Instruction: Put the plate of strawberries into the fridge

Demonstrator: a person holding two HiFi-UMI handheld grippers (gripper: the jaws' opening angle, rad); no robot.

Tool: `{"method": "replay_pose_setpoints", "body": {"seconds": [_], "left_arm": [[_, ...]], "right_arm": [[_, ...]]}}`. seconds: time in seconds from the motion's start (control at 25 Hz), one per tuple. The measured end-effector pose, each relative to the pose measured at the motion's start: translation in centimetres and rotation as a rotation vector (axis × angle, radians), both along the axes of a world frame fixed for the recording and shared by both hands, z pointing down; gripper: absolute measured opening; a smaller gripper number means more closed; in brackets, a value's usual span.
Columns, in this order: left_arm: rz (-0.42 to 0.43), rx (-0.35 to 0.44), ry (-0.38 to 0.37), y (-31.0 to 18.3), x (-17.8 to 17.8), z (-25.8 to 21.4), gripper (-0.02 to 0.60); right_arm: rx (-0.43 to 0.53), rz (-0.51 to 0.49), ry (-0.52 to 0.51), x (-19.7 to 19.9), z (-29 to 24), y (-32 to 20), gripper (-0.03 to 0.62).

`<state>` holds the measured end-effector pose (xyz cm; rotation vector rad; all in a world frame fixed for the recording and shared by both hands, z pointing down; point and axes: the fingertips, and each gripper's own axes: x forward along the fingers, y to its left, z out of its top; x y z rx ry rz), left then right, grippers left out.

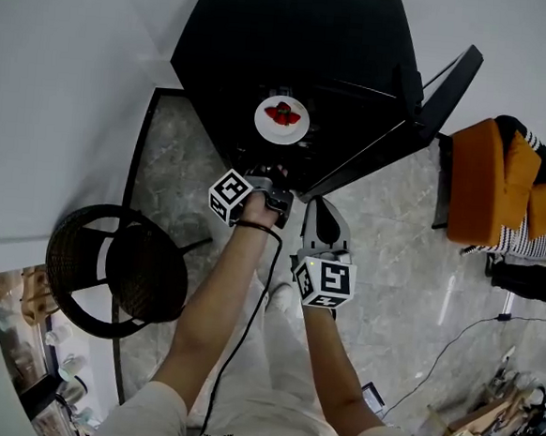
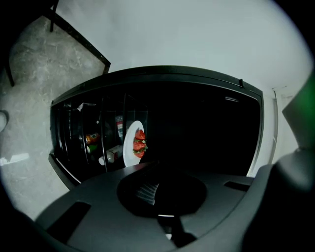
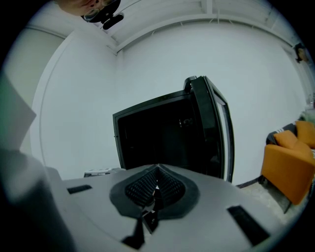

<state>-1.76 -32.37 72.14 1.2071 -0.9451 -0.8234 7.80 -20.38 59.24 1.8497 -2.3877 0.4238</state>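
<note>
A round white plate (image 1: 284, 135) bearing a small heap of glossy red strawberries (image 1: 282, 113) with green leaves sits within the dark opening of a black fridge (image 1: 297, 36); what it rests on is too dark to make out. Deeper inside, the left gripper view picks out a white carton (image 2: 114, 153) and an orange-and-green item (image 2: 91, 139) beside thin shelf rails. The fridge door (image 1: 402, 128), a flat black slab, stands swung open on the right. The left hand-held gripper (image 2: 148, 191) hangs just in front of the opening, clear of the plate, its dark ribbed pads pressed together on nothing. The right hand-held gripper (image 3: 156, 189) is held lower and further back, its ribbed pads likewise closed and empty. A black cable (image 1: 245, 332) runs along the left forearm. To the left stands a round black wicker chair (image 1: 109, 270) against a plain white wall (image 1: 66, 102); to the right is an orange upholstered armchair (image 1: 483, 182). The floor (image 1: 411, 261) is polished grey, marble-patterned tile.
</note>
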Motion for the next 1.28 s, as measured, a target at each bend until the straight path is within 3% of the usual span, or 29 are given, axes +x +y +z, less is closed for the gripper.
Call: {"method": "replay_pose_setpoints", "body": {"seconds": [0.64, 1.28], "left_arm": [[-0.04, 0.072, 0.054, 3.5, -0.7, -9.1, 0.0], [-0.055, 0.121, 0.05, 8.6, -1.1, -18.7, 0.0]], "right_arm": [[0.011, -0.007, -0.027, 0.8, -3.5, 0.8, 0.011], [0.045, -0.057, -0.032, 0.7, -10.6, 2.0, 0.011]]}}
